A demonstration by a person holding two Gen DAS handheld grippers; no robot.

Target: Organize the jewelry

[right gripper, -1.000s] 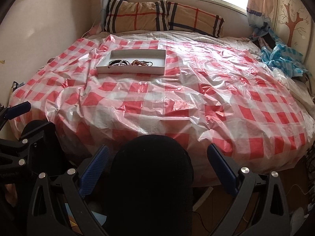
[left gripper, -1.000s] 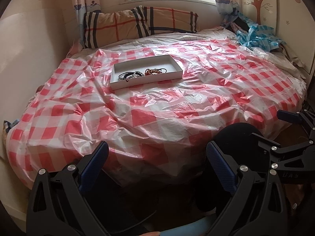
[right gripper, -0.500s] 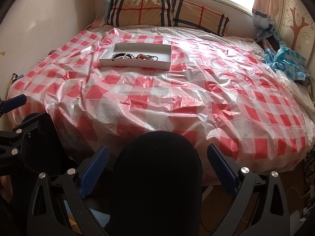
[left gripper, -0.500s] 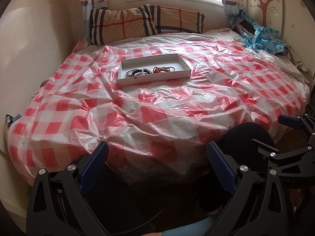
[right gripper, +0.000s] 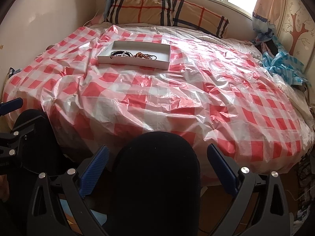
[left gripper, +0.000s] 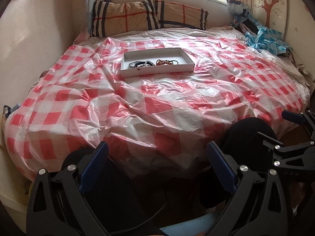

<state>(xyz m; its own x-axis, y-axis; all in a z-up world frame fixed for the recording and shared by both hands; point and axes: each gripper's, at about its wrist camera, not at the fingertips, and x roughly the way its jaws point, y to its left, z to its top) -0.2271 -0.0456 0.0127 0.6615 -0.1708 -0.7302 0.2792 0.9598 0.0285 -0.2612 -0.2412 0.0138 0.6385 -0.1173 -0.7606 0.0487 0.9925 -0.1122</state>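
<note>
With the jewelry [left gripper: 152, 64] already lying bunched inside the white tray [left gripper: 157, 70] on the bed [left gripper: 157, 106], both the left claw [left gripper: 157, 169] and right claw [right gripper: 157, 169] are hanging spread and empty, well apart from it, suggesting little is remaining.

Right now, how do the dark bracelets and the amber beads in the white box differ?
The dark bracelets are black and grey and lie toward the box's left end; the amber beads are orange-brown and lie beside them, nearer the middle. Both rest along the near wall of the white box.
</note>
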